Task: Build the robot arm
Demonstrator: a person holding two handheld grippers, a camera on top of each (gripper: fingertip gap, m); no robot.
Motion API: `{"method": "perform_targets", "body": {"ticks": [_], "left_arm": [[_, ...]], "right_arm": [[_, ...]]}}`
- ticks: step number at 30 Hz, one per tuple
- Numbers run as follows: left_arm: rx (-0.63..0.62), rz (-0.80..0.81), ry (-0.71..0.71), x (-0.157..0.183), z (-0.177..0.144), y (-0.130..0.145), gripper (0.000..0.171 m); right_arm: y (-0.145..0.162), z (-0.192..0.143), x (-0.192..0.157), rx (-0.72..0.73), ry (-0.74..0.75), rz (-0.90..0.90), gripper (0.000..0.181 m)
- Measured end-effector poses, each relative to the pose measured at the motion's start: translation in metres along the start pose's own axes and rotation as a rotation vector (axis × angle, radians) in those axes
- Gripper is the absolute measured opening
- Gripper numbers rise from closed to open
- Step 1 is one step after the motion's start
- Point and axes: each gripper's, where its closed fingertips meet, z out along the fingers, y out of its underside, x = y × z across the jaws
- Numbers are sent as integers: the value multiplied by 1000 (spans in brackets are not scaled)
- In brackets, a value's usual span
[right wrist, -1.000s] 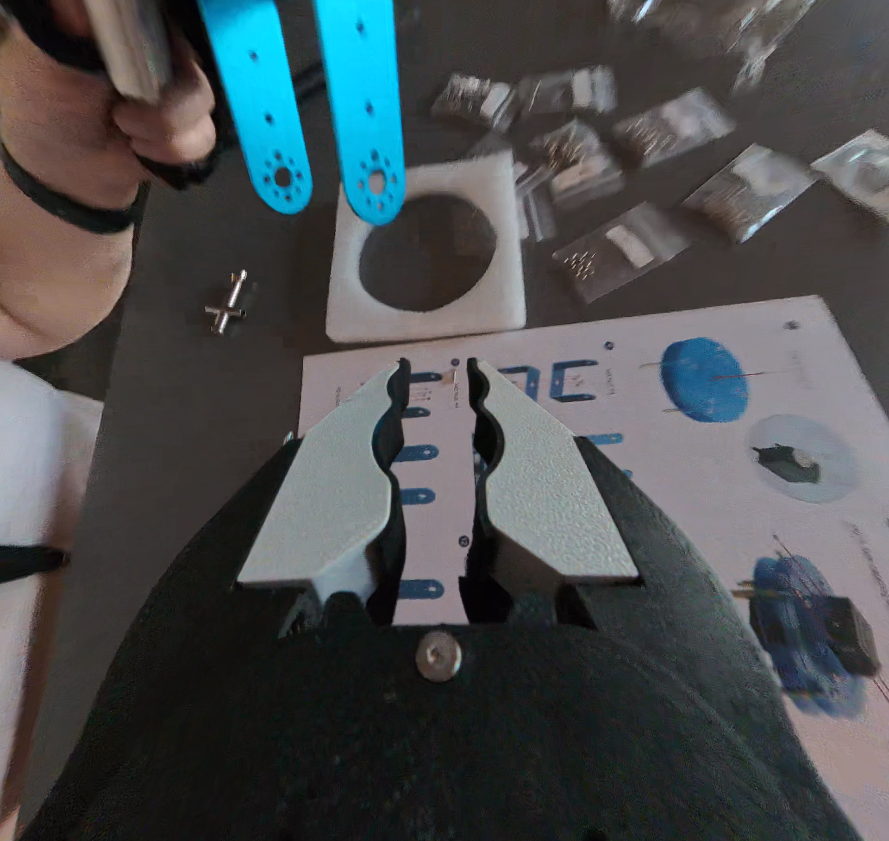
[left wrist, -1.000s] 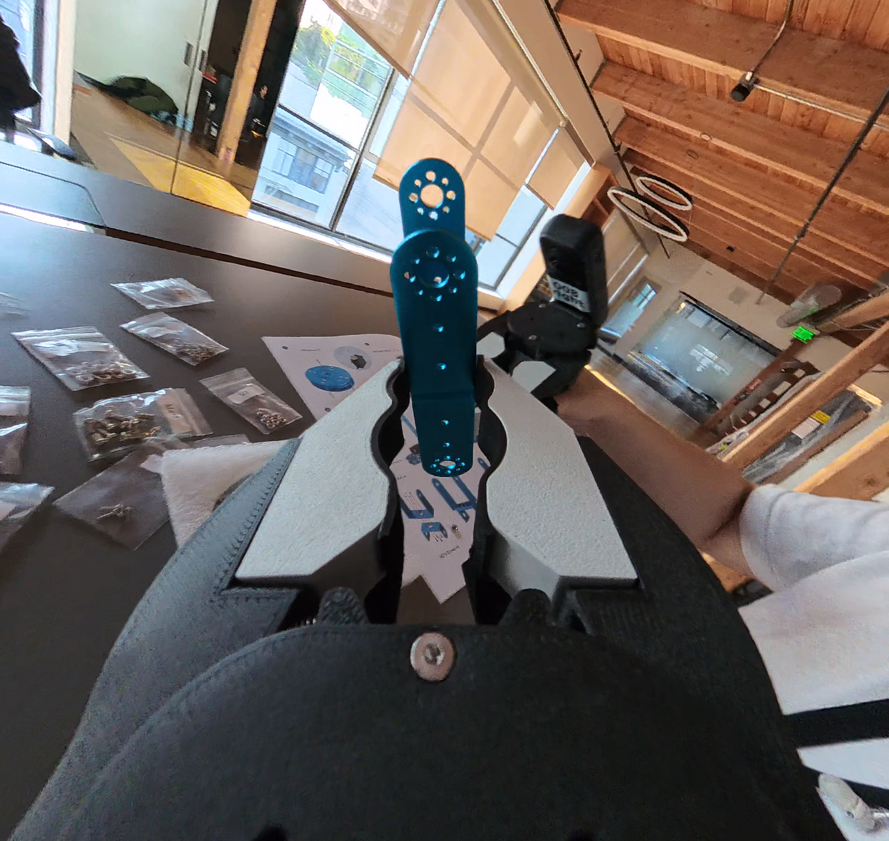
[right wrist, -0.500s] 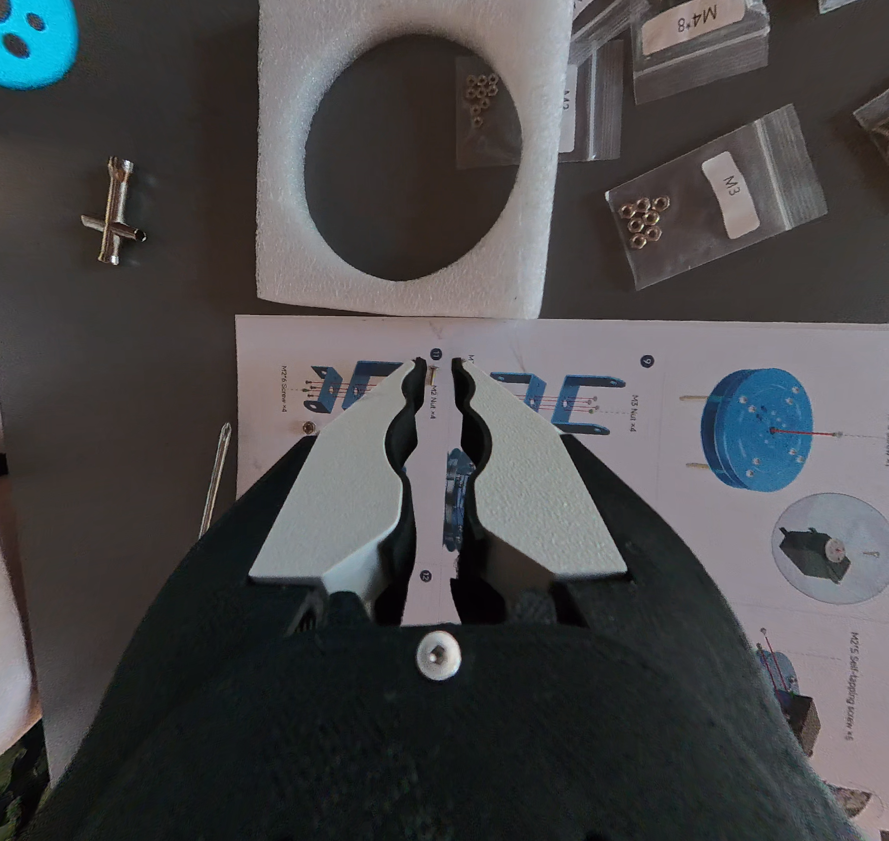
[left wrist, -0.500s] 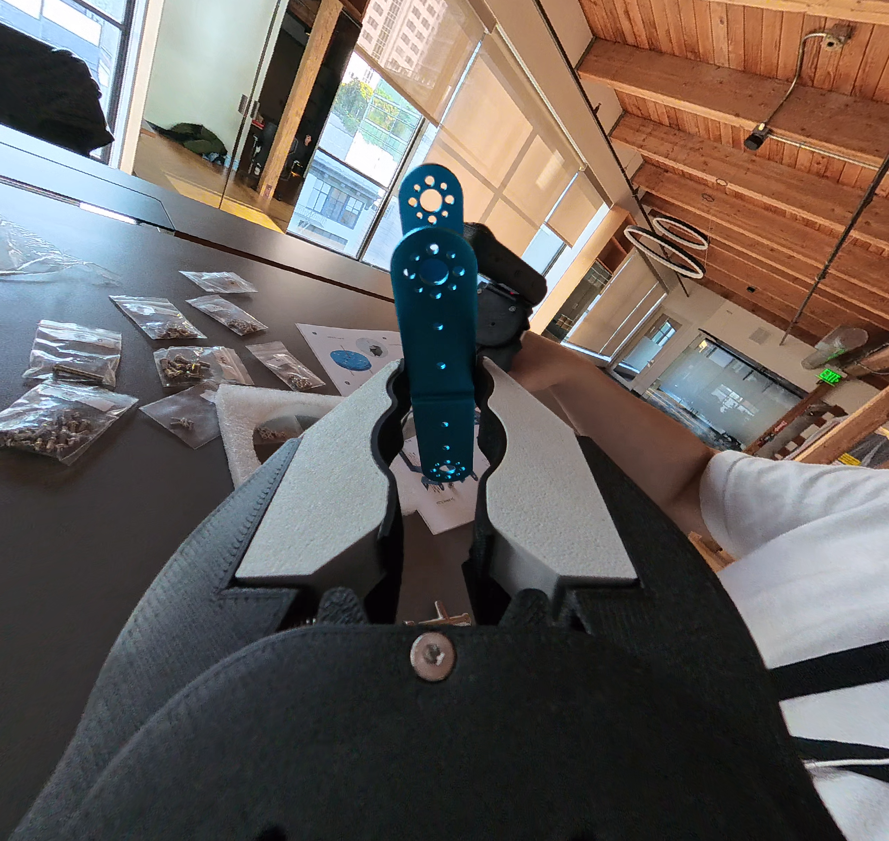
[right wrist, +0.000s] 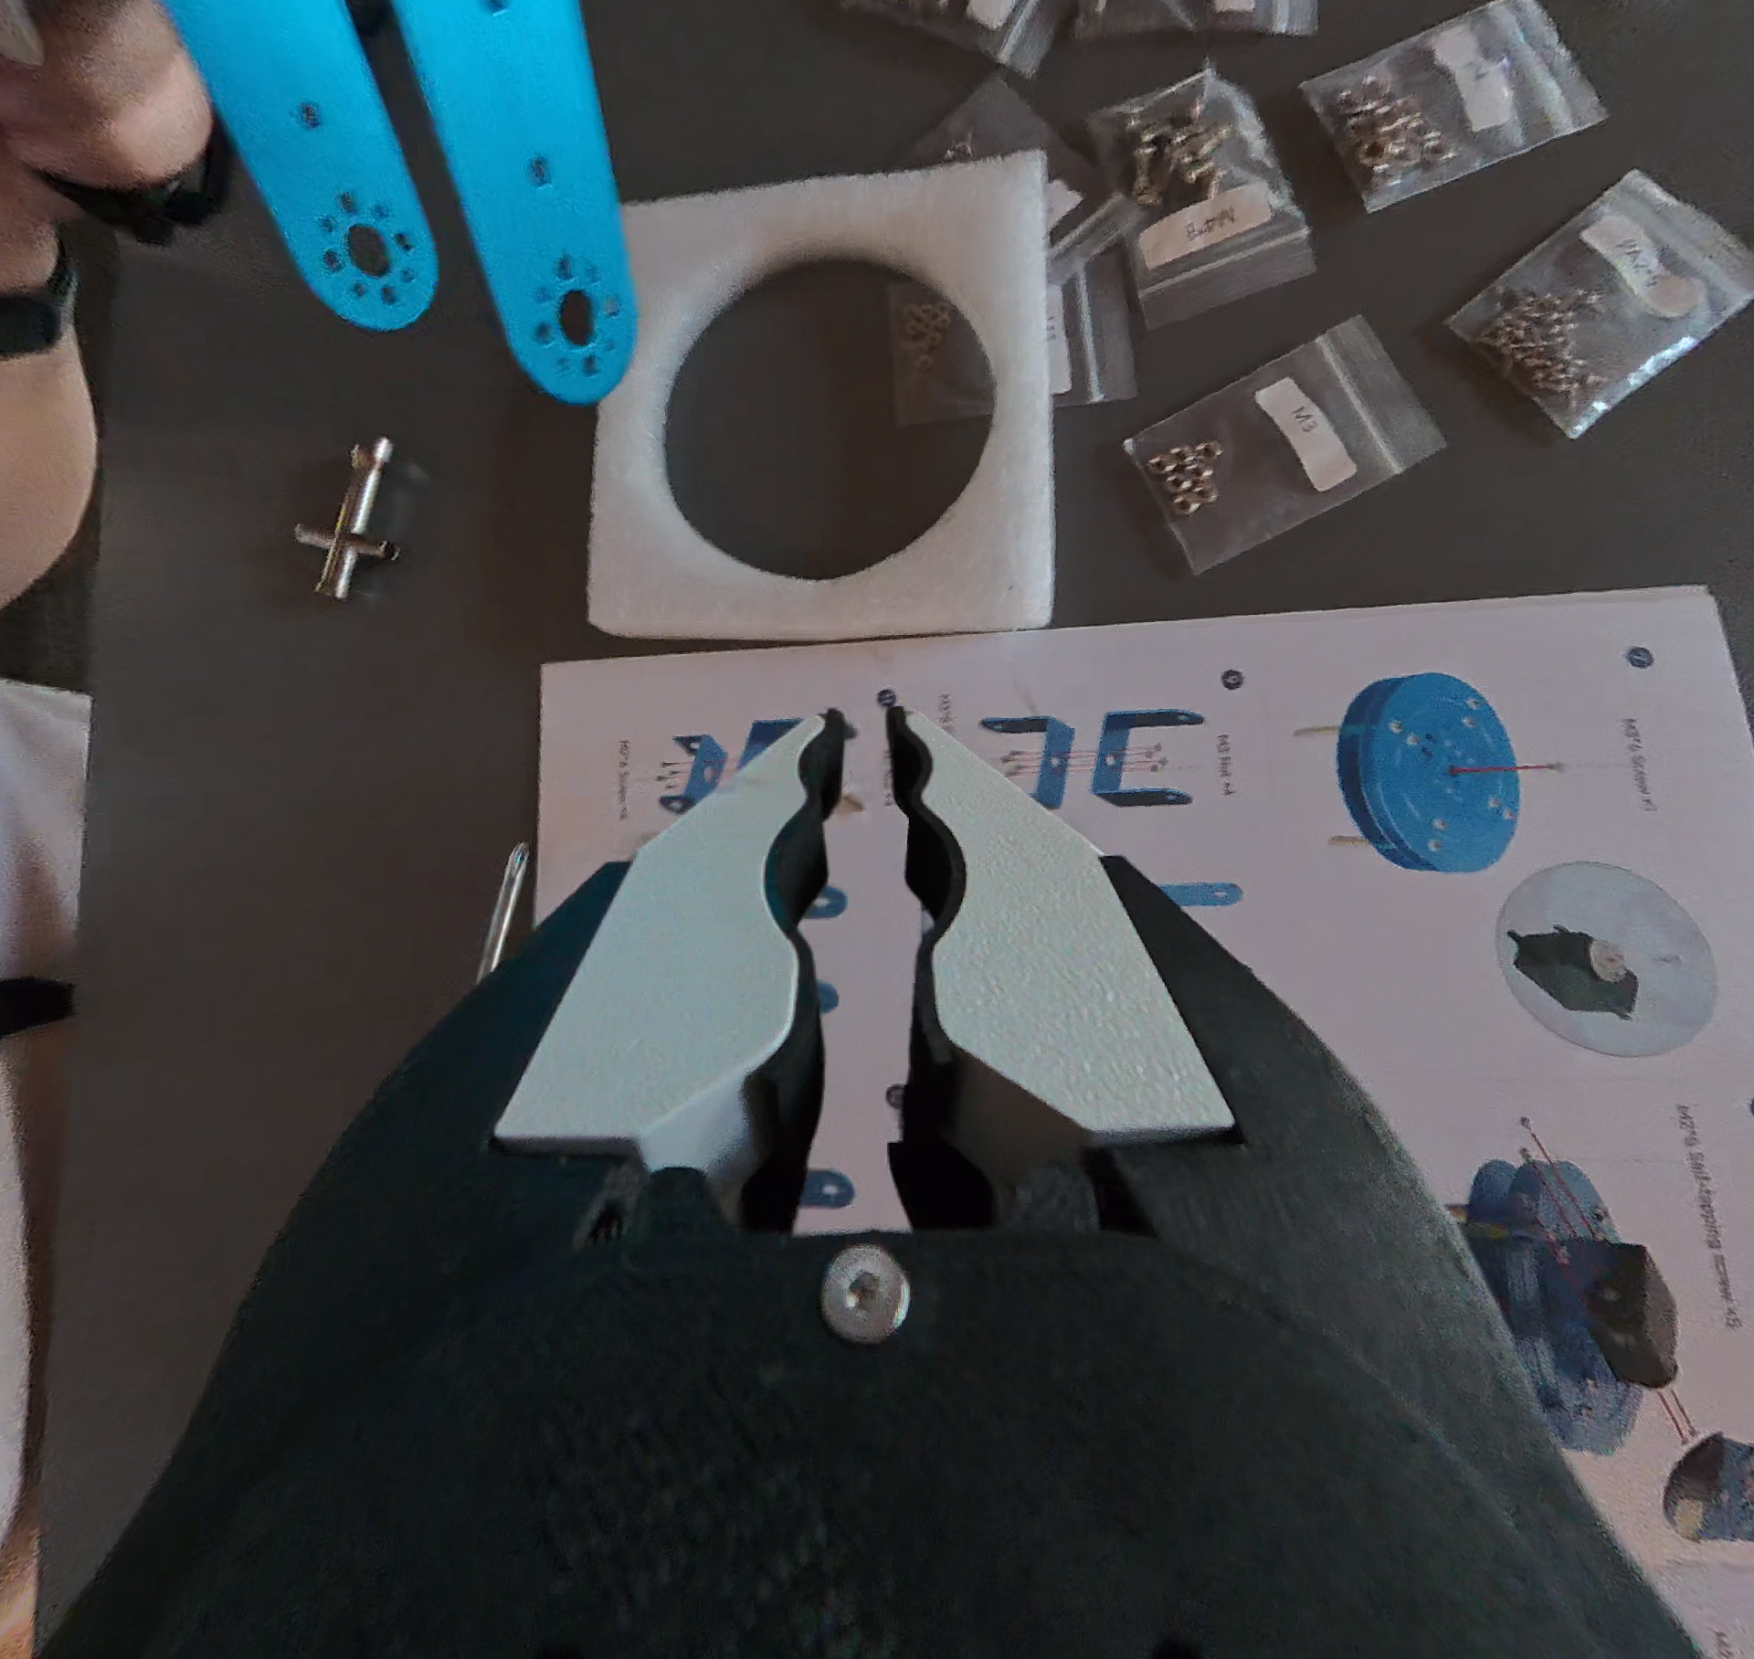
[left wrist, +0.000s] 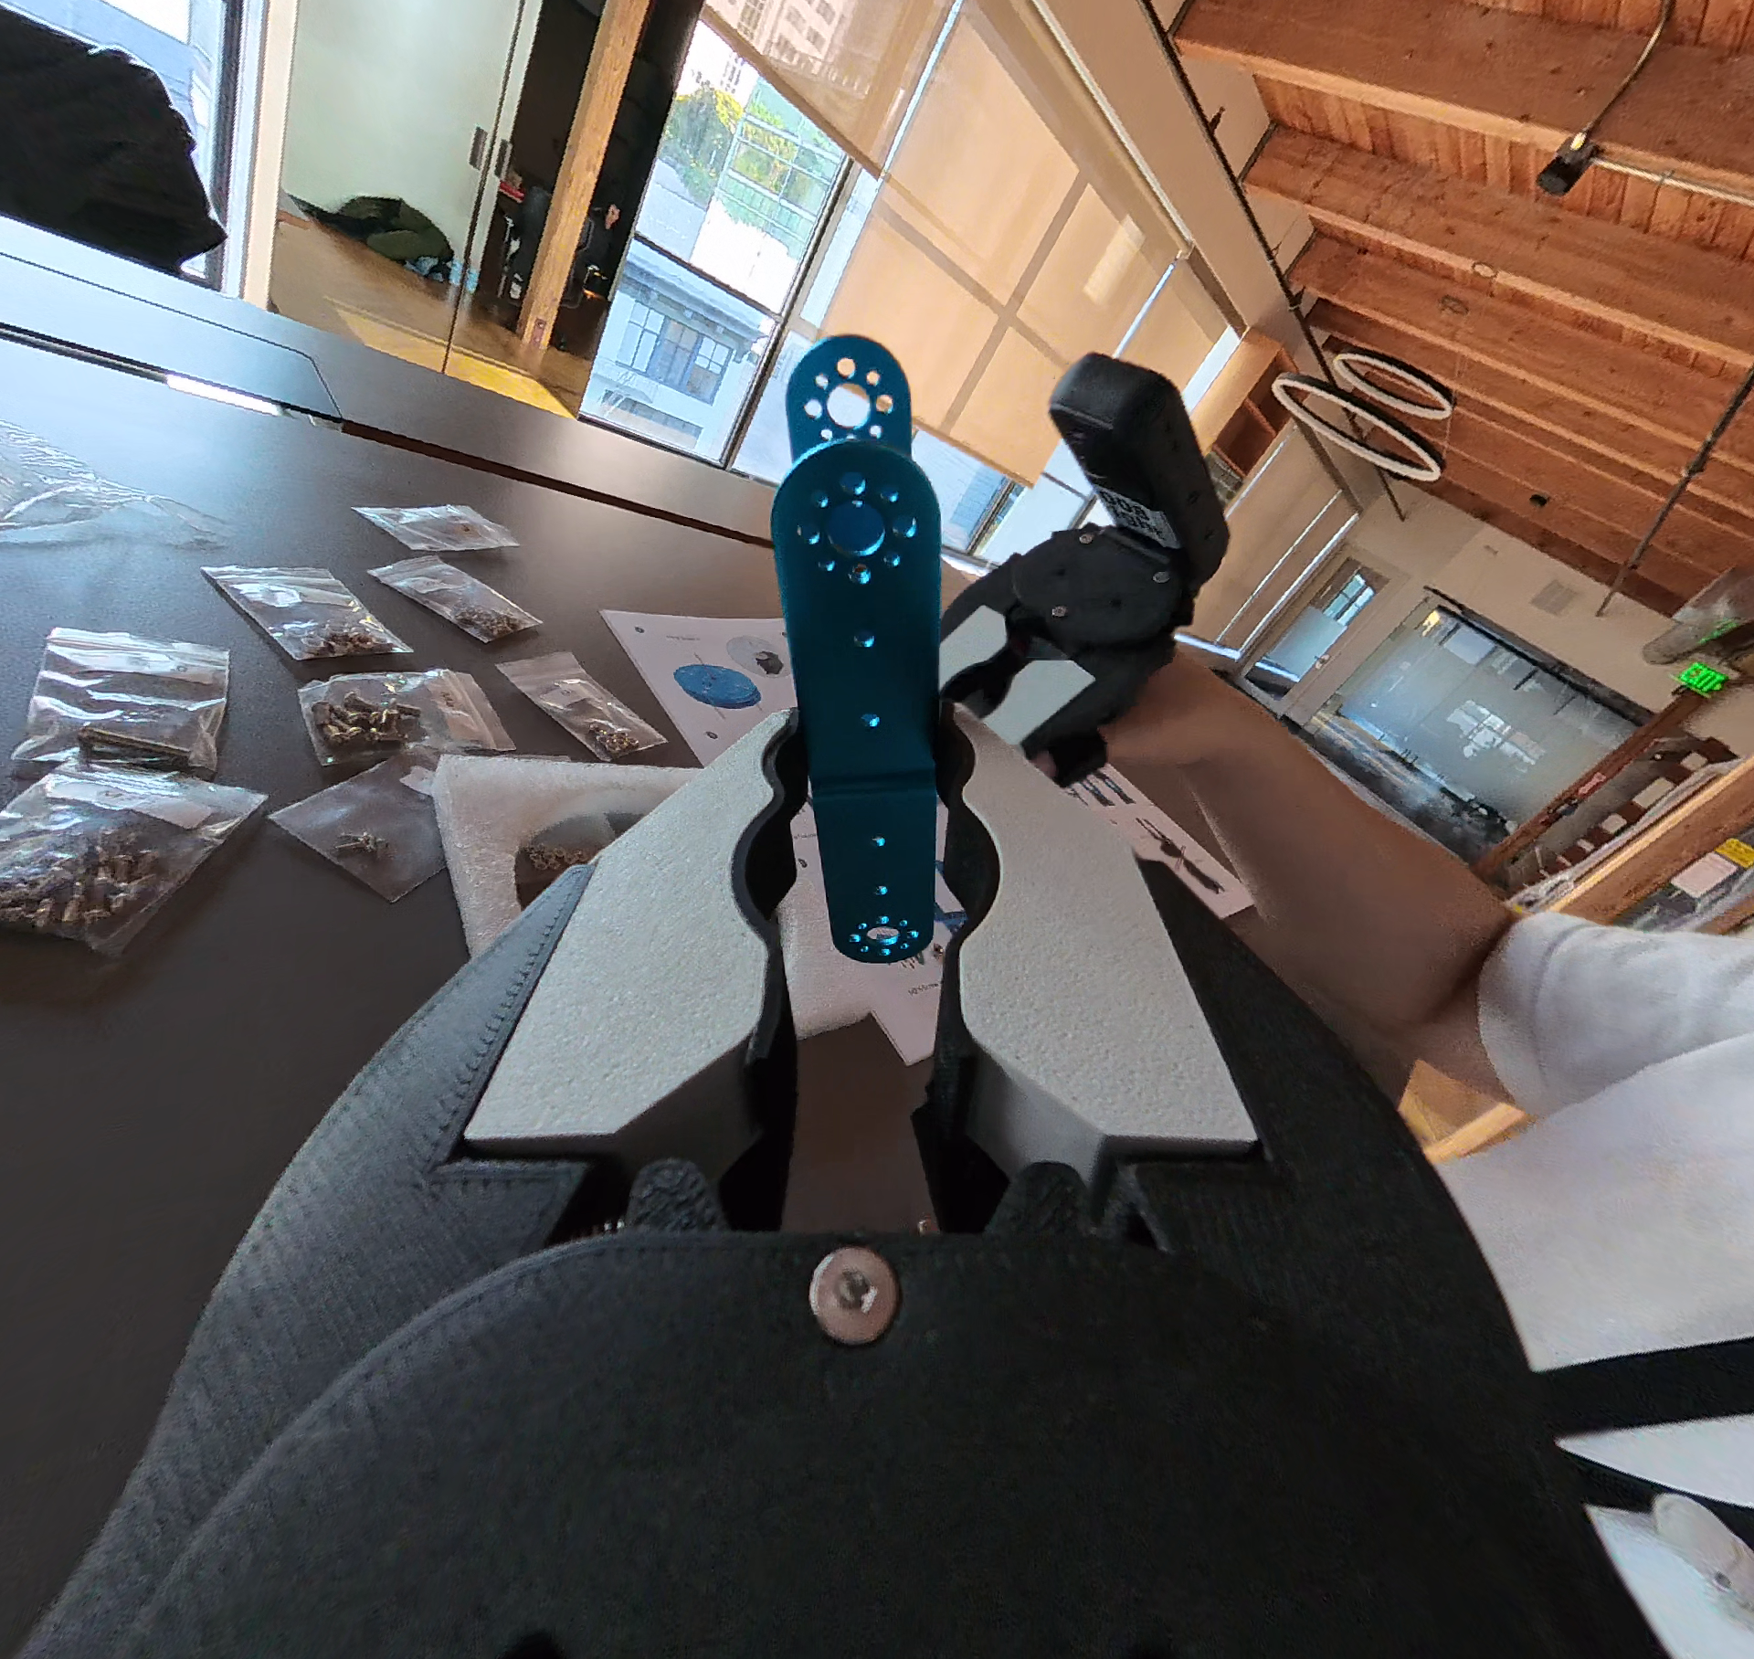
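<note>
My left gripper (left wrist: 864, 745) is shut on a blue metal U-bracket (left wrist: 859, 664) and holds it upright above the dark table (left wrist: 237, 996). The bracket's two round, holed ends point up. In the right wrist view the same bracket (right wrist: 531, 190) hangs at the upper left, beside a hand. My right gripper (right wrist: 862, 723) is empty, its jaws nearly together, and hovers over a printed instruction sheet (right wrist: 1281, 996). It also shows in the left wrist view (left wrist: 1044, 664), just right of the bracket.
A white foam square with a round hole (right wrist: 854, 209) lies beyond the sheet. Several small clear bags of screws and nuts (right wrist: 1281, 446) lie to its right. A small cross-shaped metal tool (right wrist: 346, 527) and a thin metal rod (right wrist: 503, 902) lie at the left. The gap from one gripper's tips to the other's is roughly 15 cm. The thin metal rod (right wrist: 503, 902) is about 10 cm from my right fingertips.
The right gripper's jaws have narrowed over the last second. Its view swung from straight down on the foam back to show the bracket at upper left. The left gripper still holds the bracket.
</note>
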Motion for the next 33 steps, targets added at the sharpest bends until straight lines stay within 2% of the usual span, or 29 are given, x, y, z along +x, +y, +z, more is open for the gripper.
{"method": "perform_targets", "body": {"ticks": [4, 7, 14, 16, 19, 22, 26, 33], "left_arm": [[-12, -12, 35, 7, 8, 2, 26], [-24, -12, 38, 8, 9, 5, 25], [-6, -36, 44, 9, -2, 5, 26], [3, -39, 45, 9, -6, 4, 26], [12, -47, 52, 9, -8, 1, 25], [14, -51, 66, 12, -7, -1, 25], [6, -48, 79, 15, -5, -1, 25], [-6, -60, 95, 18, -2, 3, 25]], "right_arm": [[25, 5, -5, -179, 78, -342, 15], [20, 10, -7, -203, 60, -489, 15], [25, 7, 13, -355, 8, -309, 16], [25, 4, 23, -349, 52, -254, 11], [21, 5, 17, -289, -16, -119, 8], [22, 6, 17, -281, -19, -53, 7], [28, 10, 8, -308, -35, -41, 7], [28, 19, 0, -323, -12, -136, 6]]}}
